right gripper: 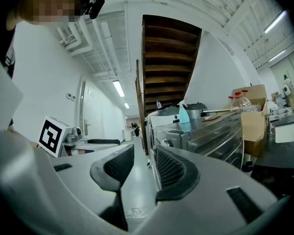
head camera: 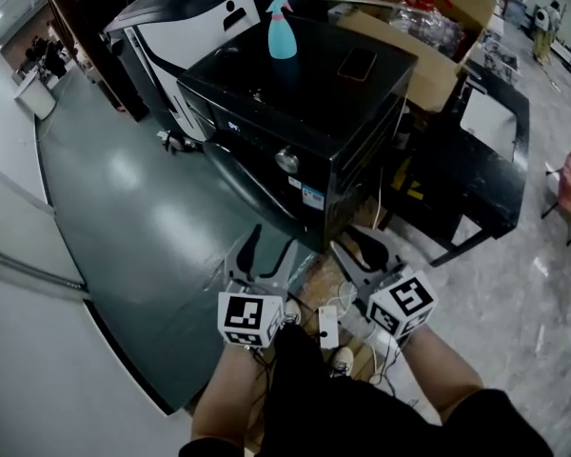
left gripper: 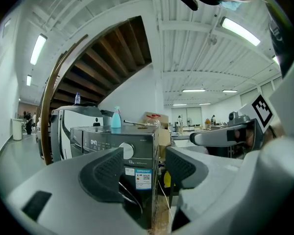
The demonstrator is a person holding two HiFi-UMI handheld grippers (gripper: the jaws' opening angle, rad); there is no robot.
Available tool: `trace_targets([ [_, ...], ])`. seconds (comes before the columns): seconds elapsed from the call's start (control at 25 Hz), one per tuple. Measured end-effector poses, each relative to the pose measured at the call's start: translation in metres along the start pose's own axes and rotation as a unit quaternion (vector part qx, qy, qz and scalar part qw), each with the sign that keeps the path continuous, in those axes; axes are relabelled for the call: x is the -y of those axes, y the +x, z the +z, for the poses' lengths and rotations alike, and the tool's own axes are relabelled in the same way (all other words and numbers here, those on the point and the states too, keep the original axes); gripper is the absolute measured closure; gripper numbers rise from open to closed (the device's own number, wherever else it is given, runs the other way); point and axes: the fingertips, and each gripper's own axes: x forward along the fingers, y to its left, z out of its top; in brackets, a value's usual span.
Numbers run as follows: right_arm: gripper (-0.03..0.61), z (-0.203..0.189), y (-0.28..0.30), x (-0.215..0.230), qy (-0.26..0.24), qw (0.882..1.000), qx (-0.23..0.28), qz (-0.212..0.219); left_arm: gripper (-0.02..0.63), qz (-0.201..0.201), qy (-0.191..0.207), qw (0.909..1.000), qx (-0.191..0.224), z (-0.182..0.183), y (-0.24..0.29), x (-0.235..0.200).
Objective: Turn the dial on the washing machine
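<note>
Left tongs [left gripper: 144, 166] and right tongs [right gripper: 143, 163] are held open and empty, well short of the black metal washing machine [head camera: 295, 112]. Its round silver dial [left gripper: 126, 151] is sighted between the left pair, guessing so it can be grabbed.

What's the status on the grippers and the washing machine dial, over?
Left gripper open, empty. Right gripper open, empty. Dial on the washing machine front untouched, both grippers short of it. Nothing seen in between.

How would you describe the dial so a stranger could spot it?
Find the black washing machine with a blue spray bottle on top. Along its front control strip sits the dial, the only round silvery knob on that dark face.
</note>
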Motion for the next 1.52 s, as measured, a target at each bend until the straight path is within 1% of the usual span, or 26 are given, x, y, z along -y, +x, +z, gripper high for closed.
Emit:
trace_targets([
  [0.12,0.436,-0.005,0.016,0.008,0.003,1.000,-0.004,-0.009,0.362,-0.010,0.006,0.9999,0.005,-0.001,0.020,-0.013],
  [0.36,0.434,-0.016,0.047,0.021,0.005,1.000,-0.013,-0.022,0.360,-0.034,0.015,0.9993,-0.001,-0.012,0.064,-0.038],
  [0.8,0.434,-0.037,0.086,0.054,0.009,0.998,-0.032,-0.051,0.360,-0.066,0.003,0.9977,-0.014,-0.038,0.136,-0.067],
  [0.88,0.434,-0.040,0.092,0.060,0.011,0.998,-0.033,-0.056,0.359,-0.070,-0.014,0.9973,-0.015,-0.040,0.148,-0.073],
  [1.04,0.434,-0.045,0.103,0.070,0.018,0.997,-0.032,-0.063,0.351,-0.081,-0.076,0.9938,-0.012,-0.045,0.169,-0.084],
  [1.2,0.434,-0.050,0.109,0.076,0.022,0.997,-0.034,-0.066,0.341,-0.092,-0.113,0.9893,-0.007,-0.044,0.183,-0.085],
  [1.32,0.434,-0.054,0.109,0.081,0.026,0.997,-0.035,-0.068,0.334,-0.096,-0.147,0.9844,-0.006,-0.045,0.190,-0.085],
  [1.52,0.437,-0.055,0.109,0.086,0.027,0.997,-0.034,-0.069,0.332,-0.097,-0.185,0.9778,-0.011,-0.051,0.198,-0.085],
])
